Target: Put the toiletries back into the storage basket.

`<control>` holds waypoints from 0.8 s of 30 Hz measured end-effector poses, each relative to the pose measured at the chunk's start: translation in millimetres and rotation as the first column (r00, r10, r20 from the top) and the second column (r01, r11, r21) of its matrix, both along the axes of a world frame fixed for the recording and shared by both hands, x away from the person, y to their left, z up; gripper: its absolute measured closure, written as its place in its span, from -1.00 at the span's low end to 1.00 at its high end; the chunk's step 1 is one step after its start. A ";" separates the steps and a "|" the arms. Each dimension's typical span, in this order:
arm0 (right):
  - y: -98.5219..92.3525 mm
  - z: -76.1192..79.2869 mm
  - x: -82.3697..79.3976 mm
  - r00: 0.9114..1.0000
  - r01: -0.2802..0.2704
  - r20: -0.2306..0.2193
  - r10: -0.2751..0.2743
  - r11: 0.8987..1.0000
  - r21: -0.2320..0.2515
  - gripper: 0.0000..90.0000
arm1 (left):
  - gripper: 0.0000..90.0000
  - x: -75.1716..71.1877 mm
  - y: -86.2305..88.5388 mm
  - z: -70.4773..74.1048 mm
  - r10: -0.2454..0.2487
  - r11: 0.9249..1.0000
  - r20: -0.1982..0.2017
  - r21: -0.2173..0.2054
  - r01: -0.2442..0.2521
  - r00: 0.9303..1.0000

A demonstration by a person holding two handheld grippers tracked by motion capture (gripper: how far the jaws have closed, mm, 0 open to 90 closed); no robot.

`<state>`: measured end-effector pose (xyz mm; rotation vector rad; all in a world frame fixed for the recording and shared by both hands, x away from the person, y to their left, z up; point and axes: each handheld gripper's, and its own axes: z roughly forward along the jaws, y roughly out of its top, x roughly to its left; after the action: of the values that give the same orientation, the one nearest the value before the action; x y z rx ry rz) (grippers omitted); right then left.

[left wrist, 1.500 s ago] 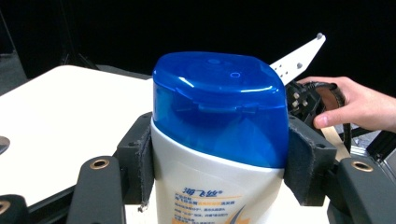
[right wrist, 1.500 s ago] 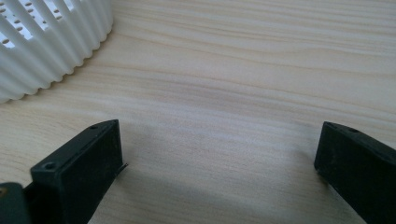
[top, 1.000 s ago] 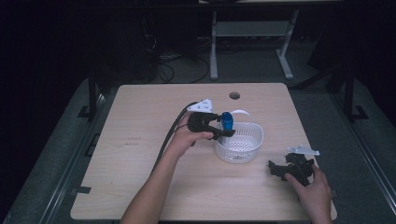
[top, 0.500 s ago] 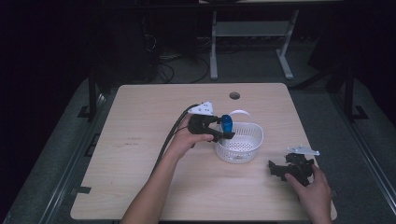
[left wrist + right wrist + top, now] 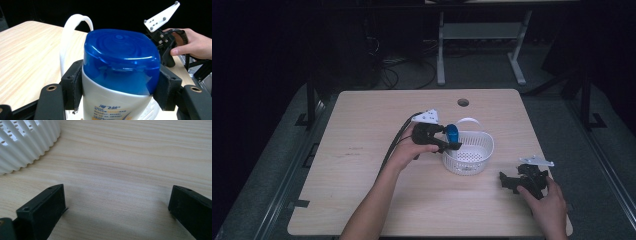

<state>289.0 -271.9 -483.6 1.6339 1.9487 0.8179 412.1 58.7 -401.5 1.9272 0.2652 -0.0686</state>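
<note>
Blue-capped bottle (image 5: 120, 75) clamped in left hand-held gripper (image 5: 451, 141), seemingly over basket (image 5: 469, 157).

Left gripper (image 5: 451, 141) clamped, right gripper (image 5: 507, 181) agape, low.

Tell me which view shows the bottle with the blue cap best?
The left gripper view: the bottle sits close up, its blue cap and white body clamped between the left gripper's jaws. In the high view it is a small blue spot at the rim of the white basket.
</note>
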 end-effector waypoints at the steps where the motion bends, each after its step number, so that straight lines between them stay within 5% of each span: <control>1: 0.0 0.0 0.0 1.000 0.000 0.000 0.000 1.000 0.000 -0.99 | -0.24 0.0 0.0 0.0 0.000 1.000 0.000 0.000 0.000 1.000; 11: 0.0 0.0 0.0 1.000 0.000 0.000 0.000 1.000 0.000 -0.99 | -0.34 -7.2 2.8 4.7 0.036 0.999 0.040 0.002 -0.036 0.999; 24: 0.0 0.0 0.0 1.000 0.000 0.000 0.000 1.000 0.000 -0.99 | -0.45 -12.6 21.4 19.6 0.053 0.999 0.043 -0.014 -0.052 0.998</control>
<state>289.0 -271.9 -483.6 1.6335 1.9490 0.8177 399.5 80.1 -382.0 1.9059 0.2856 0.0061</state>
